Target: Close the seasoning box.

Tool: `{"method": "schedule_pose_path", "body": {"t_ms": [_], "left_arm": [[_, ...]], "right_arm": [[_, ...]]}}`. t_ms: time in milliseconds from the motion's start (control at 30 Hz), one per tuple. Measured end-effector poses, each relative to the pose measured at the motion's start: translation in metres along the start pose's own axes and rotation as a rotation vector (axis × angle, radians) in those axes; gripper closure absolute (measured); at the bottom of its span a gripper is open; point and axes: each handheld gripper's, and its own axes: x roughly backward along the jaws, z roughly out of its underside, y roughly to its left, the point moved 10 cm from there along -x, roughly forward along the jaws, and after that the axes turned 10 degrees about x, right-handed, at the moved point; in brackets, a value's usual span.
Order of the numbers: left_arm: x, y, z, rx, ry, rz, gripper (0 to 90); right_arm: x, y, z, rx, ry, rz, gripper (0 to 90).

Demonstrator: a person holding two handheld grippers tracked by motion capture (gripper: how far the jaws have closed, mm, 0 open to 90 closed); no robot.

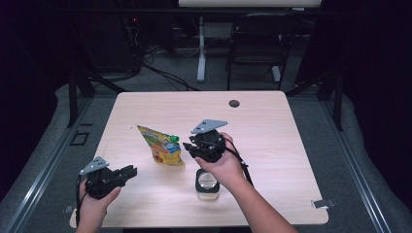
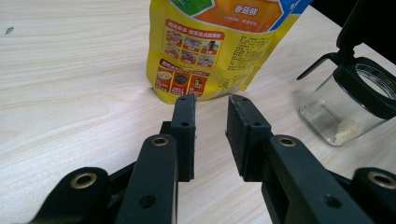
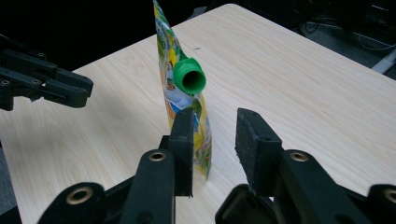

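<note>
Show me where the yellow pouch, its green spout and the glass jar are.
yellow pouch [image 2: 210, 51]: left gripper view, printed front.
green spout [image 3: 190, 78]: right gripper view, open rim.
glass jar [image 2: 343, 109]: left gripper view, clear wall.

Open right gripper [image 3: 215, 140] faces green-capped pouch [image 3: 180, 93]

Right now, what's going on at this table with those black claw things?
A person holds a claw in each hand over a wooden table. The right claw hovers open beside a standing yellow pouch with a green spout, not touching it. The left claw, also open and empty, points at the pouch from the other side. A small glass jar with a black rim sits nearby, nearly empty.
</note>
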Motion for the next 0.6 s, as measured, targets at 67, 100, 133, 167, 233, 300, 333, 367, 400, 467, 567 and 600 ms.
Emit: {"method": "schedule_pose_path", "body": {"t_ms": [67, 100, 133, 167, 233, 300, 333, 367, 400, 467, 567, 600], "left_arm": [[0.0, 0.001, 0.0, 0.001, 0.001, -0.002, 72.9], [0.0, 0.001, 0.0, 0.001, 0.001, -0.002, 72.8], [0.0, 0.001, 0.0, 0.003, -0.002, -0.003, 72.7], [0.0, 0.001, 0.0, 0.003, -0.002, -0.003, 72.6], [0.001, 0.001, 0.0, 0.002, 0.003, 0.001, 72.6], [0.001, 0.001, 0.0, 0.002, 0.003, 0.001, 72.6], [0.001, 0.002, -0.001, 0.007, -0.005, -0.003, 72.7], [0.001, 0.002, -0.001, 0.005, -0.004, -0.002, 72.7], [0.001, 0.002, -0.001, 0.005, -0.004, -0.002, 72.7], [0.001, 0.002, -0.001, 0.005, -0.003, -0.002, 72.7], [0.001, 0.003, 0.0, 0.006, -0.005, -0.002, 72.7], [0.001, 0.003, 0.0, 0.005, -0.002, -0.002, 72.7]], "right_arm": [[-0.004, 0.001, -0.002, 0.007, -0.002, -0.004, 66.3], [-0.004, 0.001, -0.002, 0.007, -0.002, -0.004, 66.3], [-0.007, 0.002, -0.003, 0.003, -0.003, -0.007, 65.9], [-0.007, 0.002, -0.003, 0.003, -0.003, -0.007, 65.9], [-0.009, 0.004, -0.005, 0.002, -0.004, -0.013, 65.6], [-0.012, 0.005, -0.006, 0.002, -0.007, -0.018, 65.2], [-0.014, 0.006, -0.007, 0.001, -0.007, -0.023, 64.9], [-0.014, 0.007, -0.007, -0.004, -0.014, -0.026, 64.6], [-0.014, 0.007, -0.007, -0.004, -0.014, -0.026, 64.6], [-0.016, 0.007, -0.008, -0.004, -0.01, -0.028, 63.4], [-0.02, 0.008, -0.01, -0.015, -0.017, -0.032, 62.7], [-0.021, 0.008, -0.011, -0.016, -0.022, -0.032, 63.5]]}}
